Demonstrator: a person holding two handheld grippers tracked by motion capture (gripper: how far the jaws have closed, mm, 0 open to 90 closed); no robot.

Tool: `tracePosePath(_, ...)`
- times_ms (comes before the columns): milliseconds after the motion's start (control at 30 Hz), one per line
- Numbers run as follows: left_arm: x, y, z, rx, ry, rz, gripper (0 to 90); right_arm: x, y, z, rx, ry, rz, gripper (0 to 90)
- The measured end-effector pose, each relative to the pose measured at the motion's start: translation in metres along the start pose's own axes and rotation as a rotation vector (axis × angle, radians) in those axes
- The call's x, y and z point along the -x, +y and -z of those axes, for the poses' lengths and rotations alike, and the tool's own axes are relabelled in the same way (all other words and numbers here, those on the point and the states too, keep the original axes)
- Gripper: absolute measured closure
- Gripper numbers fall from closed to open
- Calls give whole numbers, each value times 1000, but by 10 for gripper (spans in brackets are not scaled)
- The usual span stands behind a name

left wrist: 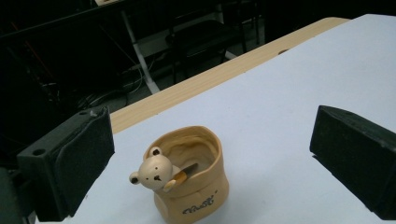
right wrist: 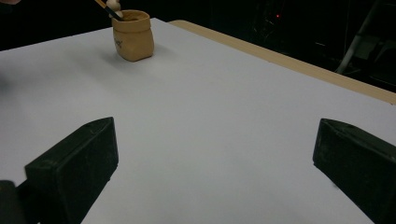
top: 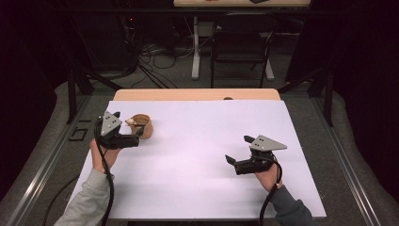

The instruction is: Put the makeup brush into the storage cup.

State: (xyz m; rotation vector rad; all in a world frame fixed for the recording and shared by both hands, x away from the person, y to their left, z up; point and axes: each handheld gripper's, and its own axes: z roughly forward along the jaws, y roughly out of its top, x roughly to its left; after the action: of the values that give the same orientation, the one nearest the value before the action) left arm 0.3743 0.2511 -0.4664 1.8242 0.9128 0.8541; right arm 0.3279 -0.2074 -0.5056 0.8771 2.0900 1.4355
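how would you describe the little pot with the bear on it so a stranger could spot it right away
Start at the white sheet covering the wooden table and go to its far left part, just ahead of the left tongs, which are open. There stands a tan, sack-shaped pot with dark lettering low on its side. A small pale bear head peeking over its rim marks it out.

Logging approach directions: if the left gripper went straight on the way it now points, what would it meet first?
Most likely the tan sack-shaped ceramic pot with a little bear on its rim. The left gripper is open with the pot just ahead between its jaws, untouched; depth is uncertain.
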Motion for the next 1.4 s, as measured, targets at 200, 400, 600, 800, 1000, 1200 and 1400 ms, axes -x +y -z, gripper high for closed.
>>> tracePosePath(200, 8, -7, 7, 2, -14, 5, 2, 0, 0, 1, 14, 1, 1, 0)
tracePosePath(400, 18, -18, 10, -44, -47, -17, 2, 0, 0, 2, 22, 3, -2, 0)
tracePosePath(600, 26, -28, 17, -42, -65, -9, 2, 0, 0, 3, 26, 5, -5, 0)
tracePosePath(800, 32, -36, 24, -26, -87, -3, 2, 0, 0, 4, 33, 5, -10, 0)
tracePosePath(1000, 40, -42, 29, -15, -90, -18, 1, -1, 0, 7, 31, 12, -9, 0)
tracePosePath(1200, 41, -48, 34, 0, -94, 5, 1, 0, -2, 14, 57, 5, -21, 0)
tracePosePath(1400, 39, -55, 39, 20, -94, 44, 1, 0, -6, 19, 68, 8, -21, 0)
